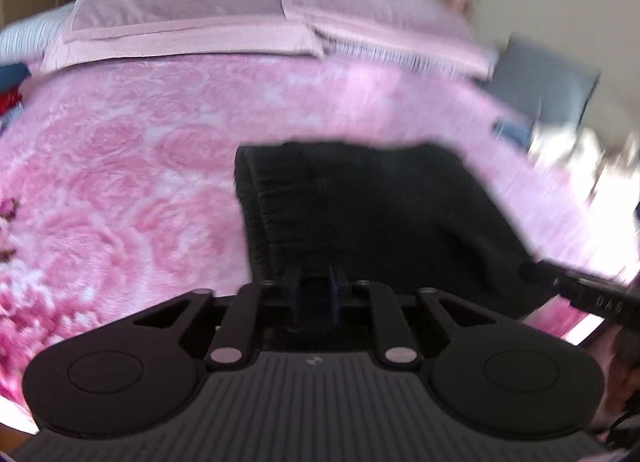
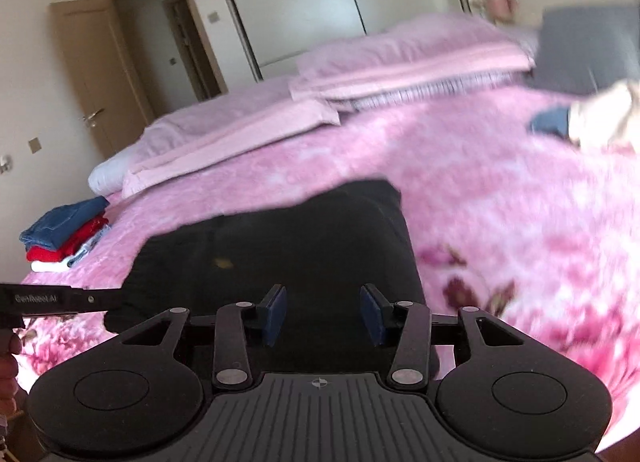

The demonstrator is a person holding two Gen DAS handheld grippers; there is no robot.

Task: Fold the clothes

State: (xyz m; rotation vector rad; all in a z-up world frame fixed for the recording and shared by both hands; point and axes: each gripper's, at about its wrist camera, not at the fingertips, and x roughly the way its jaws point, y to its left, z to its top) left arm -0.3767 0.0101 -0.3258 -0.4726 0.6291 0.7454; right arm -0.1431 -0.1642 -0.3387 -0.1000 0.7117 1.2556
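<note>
A black garment (image 1: 380, 214) with a gathered waistband lies folded on the pink floral blanket (image 1: 140, 182). My left gripper (image 1: 316, 294) sits at its near edge with its jaws drawn close, and dark cloth fills the narrow gap between the blue pads. In the right wrist view the same black garment (image 2: 288, 246) spreads out just ahead of my right gripper (image 2: 324, 314). That gripper is open above the near part of the cloth, with nothing pinched. Its finger (image 1: 580, 294) reaches in from the right. The left gripper's finger (image 2: 68, 298) meets the garment's left corner.
A stack of folded blue, red and white clothes (image 2: 64, 234) sits at the bed's left edge. Pink pillows (image 2: 400, 58) line the head of the bed. Loose beige and blue clothes (image 2: 580, 118) and a grey cushion (image 2: 584, 50) lie at the right. A door (image 2: 92, 74) stands open behind.
</note>
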